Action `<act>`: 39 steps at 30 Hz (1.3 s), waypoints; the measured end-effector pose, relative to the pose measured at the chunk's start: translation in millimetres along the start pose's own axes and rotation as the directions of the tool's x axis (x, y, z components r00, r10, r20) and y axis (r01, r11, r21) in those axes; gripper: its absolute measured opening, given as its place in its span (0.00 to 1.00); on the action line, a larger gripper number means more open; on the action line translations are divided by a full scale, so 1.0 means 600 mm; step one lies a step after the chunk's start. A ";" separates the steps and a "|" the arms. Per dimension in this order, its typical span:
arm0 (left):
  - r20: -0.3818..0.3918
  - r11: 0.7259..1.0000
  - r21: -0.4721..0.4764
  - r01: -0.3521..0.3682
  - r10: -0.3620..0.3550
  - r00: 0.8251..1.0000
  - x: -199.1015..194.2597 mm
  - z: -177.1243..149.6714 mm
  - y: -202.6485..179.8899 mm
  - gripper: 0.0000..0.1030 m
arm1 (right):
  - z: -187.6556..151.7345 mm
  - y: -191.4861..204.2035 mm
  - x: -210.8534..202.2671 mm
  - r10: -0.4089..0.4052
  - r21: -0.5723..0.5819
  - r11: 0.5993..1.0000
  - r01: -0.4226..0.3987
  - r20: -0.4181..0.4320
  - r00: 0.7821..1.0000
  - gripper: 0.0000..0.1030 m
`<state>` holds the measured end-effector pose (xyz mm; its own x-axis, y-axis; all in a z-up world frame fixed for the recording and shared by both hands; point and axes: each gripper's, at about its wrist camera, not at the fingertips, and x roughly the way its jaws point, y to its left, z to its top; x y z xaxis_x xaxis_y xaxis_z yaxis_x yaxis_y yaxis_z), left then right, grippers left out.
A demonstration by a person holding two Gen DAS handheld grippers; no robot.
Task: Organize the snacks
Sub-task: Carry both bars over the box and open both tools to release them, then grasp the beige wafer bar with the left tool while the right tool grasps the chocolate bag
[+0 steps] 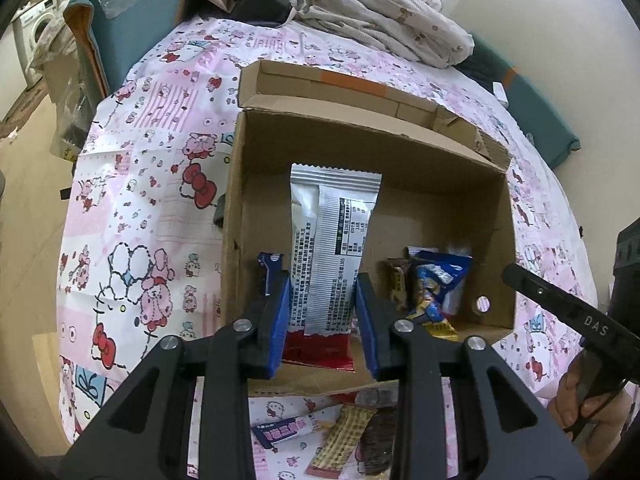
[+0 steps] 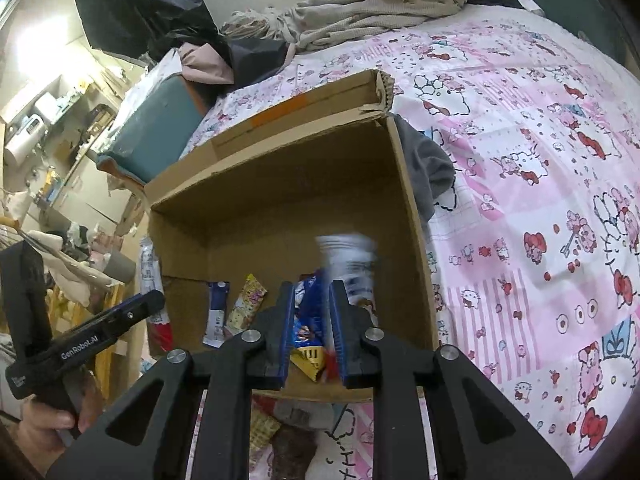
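My left gripper [image 1: 322, 280] is shut on a silver snack packet [image 1: 332, 240] with a red bottom end, held upright above the open cardboard box [image 1: 400, 216]. In the right wrist view that packet [image 2: 149, 264] shows edge-on at the box's left wall [image 2: 176, 248]. My right gripper [image 2: 313, 286] stands over the box's right side with a narrow gap and nothing pressed between the pads. A blurred white packet [image 2: 350, 258] is just beyond its right finger. A blue packet [image 2: 310, 312] lies below in the box.
More snacks lie in the box: blue [image 1: 436, 280], brown [image 1: 398, 284], yellow [image 1: 444, 330]. Loose bars [image 1: 342, 440] lie on the pink cartoon sheet [image 1: 160, 200] in front of it. Piled clothes [image 1: 380, 12] are at the back, and a grey cloth [image 2: 428, 168] lies beside the box.
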<state>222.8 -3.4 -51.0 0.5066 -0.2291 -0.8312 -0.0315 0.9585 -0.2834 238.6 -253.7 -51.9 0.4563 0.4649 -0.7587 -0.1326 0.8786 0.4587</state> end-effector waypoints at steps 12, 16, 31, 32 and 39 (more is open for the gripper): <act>-0.003 1.000 0.001 -0.017 0.017 1.000 -0.003 0.000 -0.001 0.75 | 0.000 -0.004 0.003 0.002 0.017 1.000 -0.002 -0.012 1.000 0.20; 0.007 1.000 -0.004 -0.024 0.024 1.000 -0.008 -0.003 0.002 0.75 | 0.000 -0.006 0.000 0.002 0.025 1.000 -0.001 -0.009 1.000 0.20; 0.019 0.998 0.023 -0.055 0.055 0.998 -0.062 -0.045 0.014 0.75 | -0.041 0.020 -0.062 -0.022 -0.003 1.000 0.022 0.049 0.999 0.81; 0.014 0.998 0.015 -0.062 0.061 0.998 -0.067 -0.052 0.017 0.75 | -0.045 0.019 -0.065 -0.023 0.006 1.000 0.023 0.049 0.999 0.81; -0.064 0.999 0.012 -0.041 0.042 0.997 -0.073 -0.106 0.019 0.75 | -0.099 0.002 -0.066 -0.060 0.090 0.994 0.063 -0.042 0.997 0.83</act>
<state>145.5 6.8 -48.4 0.4490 -0.1993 -0.8710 -0.0419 0.9690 -0.2433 168.1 -264.3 -48.8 0.4264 0.4159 -0.8032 -0.0236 0.8928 0.4498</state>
